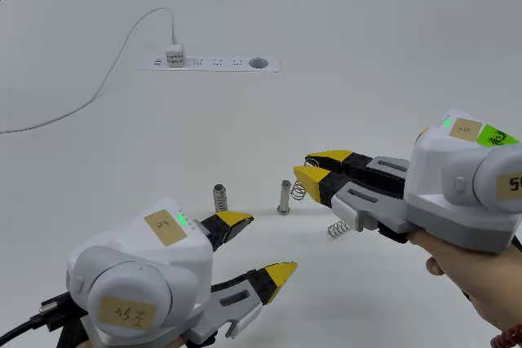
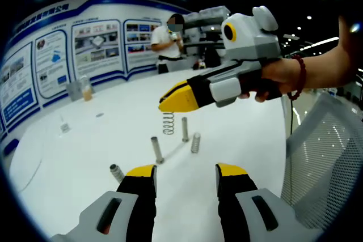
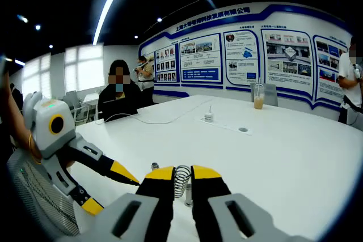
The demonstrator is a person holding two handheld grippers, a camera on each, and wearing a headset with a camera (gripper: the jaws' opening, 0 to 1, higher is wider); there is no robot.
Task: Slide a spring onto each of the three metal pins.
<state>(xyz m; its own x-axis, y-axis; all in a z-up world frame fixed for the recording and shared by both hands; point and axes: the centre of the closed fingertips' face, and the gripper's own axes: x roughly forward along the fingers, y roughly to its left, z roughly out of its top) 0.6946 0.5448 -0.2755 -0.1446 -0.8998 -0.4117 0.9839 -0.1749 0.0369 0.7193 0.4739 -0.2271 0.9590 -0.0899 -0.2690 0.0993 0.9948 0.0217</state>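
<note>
The right gripper [image 1: 314,170], fingers clamped on a spring [image 1: 299,191], holds it upright just at 2 o'clock of a bare pin [image 1: 284,197], seemingly lining it up for threading. The left gripper [image 1: 271,242] hovers at 7 o'clock, fingers apart, clear of the work.

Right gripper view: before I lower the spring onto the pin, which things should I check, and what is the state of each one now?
1. Held spring gripped between the right gripper's jaws: ok.
2. Held spring upright: ok.
3. Held spring centred over the bare pin just below it: cannot tell.
4. Left gripper open and apart from that pin: ok.
5. Spare spring lying on the table for later: ok.
</note>
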